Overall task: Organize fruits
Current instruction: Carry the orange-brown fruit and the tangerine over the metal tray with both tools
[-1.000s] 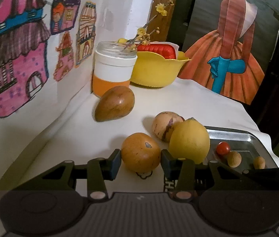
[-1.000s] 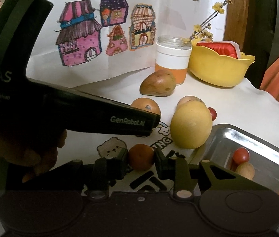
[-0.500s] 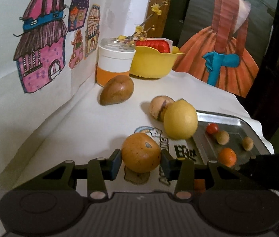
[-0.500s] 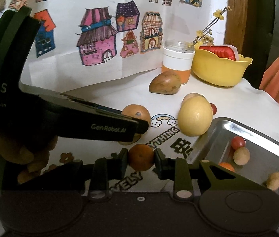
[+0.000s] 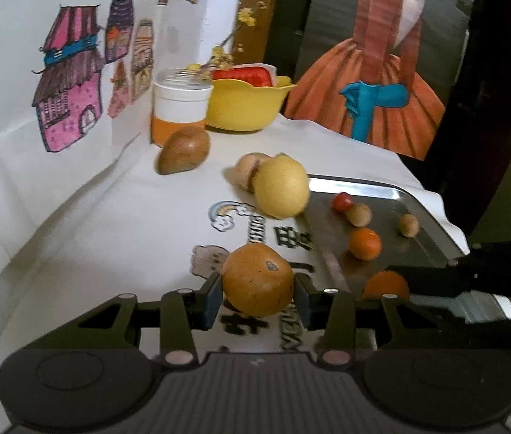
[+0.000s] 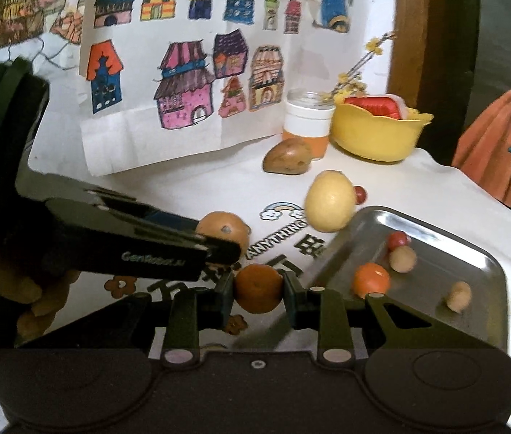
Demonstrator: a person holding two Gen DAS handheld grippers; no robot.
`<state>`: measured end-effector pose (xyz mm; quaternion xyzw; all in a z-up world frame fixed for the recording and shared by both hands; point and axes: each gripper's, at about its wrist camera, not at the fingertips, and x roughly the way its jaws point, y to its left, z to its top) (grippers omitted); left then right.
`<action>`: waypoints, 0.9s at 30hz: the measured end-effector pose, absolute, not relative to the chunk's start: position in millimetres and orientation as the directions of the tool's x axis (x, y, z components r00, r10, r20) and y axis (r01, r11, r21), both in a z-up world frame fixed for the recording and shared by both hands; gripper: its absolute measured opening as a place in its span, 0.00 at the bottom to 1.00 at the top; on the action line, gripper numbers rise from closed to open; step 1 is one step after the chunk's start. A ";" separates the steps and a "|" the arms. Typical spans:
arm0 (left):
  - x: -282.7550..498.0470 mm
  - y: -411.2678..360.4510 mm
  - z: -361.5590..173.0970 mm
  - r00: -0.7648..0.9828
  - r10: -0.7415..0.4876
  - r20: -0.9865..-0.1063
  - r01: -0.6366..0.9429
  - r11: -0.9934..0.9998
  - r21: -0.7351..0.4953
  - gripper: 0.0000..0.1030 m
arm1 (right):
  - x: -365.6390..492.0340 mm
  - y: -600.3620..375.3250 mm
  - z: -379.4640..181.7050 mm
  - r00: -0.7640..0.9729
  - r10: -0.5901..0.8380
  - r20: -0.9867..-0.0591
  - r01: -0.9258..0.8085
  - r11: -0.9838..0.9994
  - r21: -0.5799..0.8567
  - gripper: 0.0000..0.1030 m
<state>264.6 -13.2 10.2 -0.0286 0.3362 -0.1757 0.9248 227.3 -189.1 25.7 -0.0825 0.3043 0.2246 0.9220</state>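
Both grippers grip fruit: the right gripper, clamping a tangerine, sits nearer the steel tray; the left gripper squeezes a speckled orange fruit.

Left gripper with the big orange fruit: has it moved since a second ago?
Yes. The left gripper, shut on the big orange fruit, has pulled back and up from the yellow bowl, which looks farther off, with more tablecloth print showing below.

Left gripper raised, jaws clamped on a round fruit. Right gripper likewise closed on a smaller one, just right of the left. A hand wrapped round the left handle, possibly a thumb uppermost.
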 end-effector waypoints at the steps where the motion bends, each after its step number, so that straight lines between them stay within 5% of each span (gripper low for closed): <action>1: 262.6 -15.8 10.9 0.710 -0.350 -0.611 0.311 0.934 -0.174 0.45 | 225.1 -193.3 26.9 0.719 0.358 -0.595 -0.455 0.890 -0.014 0.30; 27: 266.5 -121.2 10.4 0.628 -0.490 -0.604 0.453 0.862 -0.228 0.45 | 219.6 -308.4 14.6 0.799 0.159 -0.580 -0.208 0.978 -0.018 0.30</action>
